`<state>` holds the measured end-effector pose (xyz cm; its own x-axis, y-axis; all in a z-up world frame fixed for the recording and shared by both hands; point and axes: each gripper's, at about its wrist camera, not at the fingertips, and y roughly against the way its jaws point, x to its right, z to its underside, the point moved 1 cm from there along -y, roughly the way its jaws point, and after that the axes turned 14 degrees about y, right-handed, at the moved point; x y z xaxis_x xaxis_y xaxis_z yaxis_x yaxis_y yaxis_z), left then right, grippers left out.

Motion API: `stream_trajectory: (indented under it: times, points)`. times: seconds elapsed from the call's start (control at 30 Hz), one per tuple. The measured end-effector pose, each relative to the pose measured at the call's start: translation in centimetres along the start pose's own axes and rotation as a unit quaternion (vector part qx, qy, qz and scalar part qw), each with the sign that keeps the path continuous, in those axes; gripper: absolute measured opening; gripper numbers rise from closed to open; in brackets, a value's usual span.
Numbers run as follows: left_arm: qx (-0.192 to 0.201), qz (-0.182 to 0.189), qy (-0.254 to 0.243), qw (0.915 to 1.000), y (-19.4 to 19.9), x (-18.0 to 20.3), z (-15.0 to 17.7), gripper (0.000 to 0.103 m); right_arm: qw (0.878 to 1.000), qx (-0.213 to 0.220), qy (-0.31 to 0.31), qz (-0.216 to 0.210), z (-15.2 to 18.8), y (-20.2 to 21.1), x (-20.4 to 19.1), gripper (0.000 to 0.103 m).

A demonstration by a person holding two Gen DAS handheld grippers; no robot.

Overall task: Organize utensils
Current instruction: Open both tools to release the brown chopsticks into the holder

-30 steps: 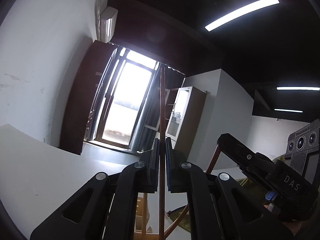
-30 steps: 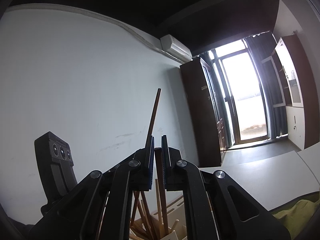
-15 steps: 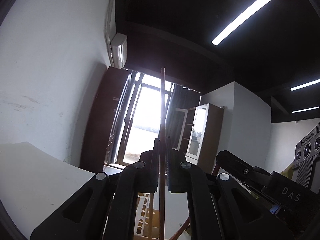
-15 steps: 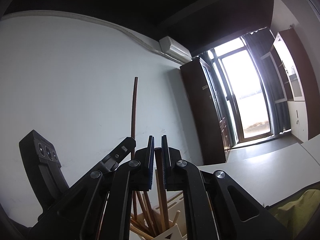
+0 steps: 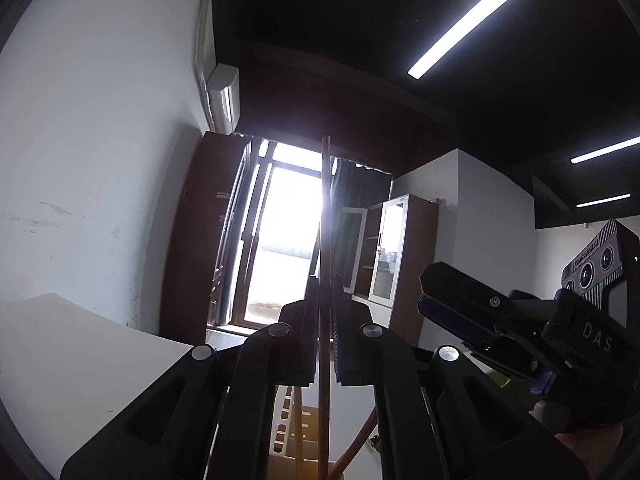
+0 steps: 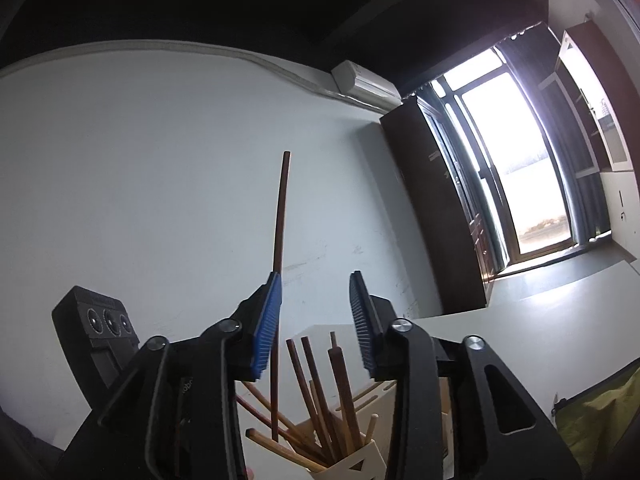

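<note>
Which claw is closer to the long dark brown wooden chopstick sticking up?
Left. The left gripper is shut on the long dark brown wooden chopstick. The right gripper is open, and the chopstick stands just outside its left finger.

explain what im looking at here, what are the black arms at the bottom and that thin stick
These are two handheld tongs, one in each of a person's hands, each with a fisheye camera looking along its two fingers. The black arms are those fingers.

Left-hand view: the left tongs are shut on a thin brown chopstick that points upward. The right tongs show at the side.

Right-hand view: the right tongs are open and hold nothing. Below them a pale holder stands packed with wooden chopsticks. The tall stick beside the left finger is the same chopstick, its lower end over the holder.

Behind are a white table, a wall and a window.
</note>
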<state>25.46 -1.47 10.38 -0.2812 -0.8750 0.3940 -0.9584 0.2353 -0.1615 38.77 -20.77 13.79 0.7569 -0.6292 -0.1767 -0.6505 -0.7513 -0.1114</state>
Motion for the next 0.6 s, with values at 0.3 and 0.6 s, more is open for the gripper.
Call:
stream_trajectory:
  times: [0.3,0.6]
  points:
    - [-0.039,0.037,-0.04,0.9977,1.3,1.3,0.7,0.006,0.998,-0.025,-0.037,-0.045,-1.6,-3.6,0.3,0.049]
    - [-0.066,0.034,-0.052,0.9959,2.6,0.0,-0.7,0.011,0.999,-0.005,0.002,-0.037,-2.2,-3.8,-2.4,0.007]
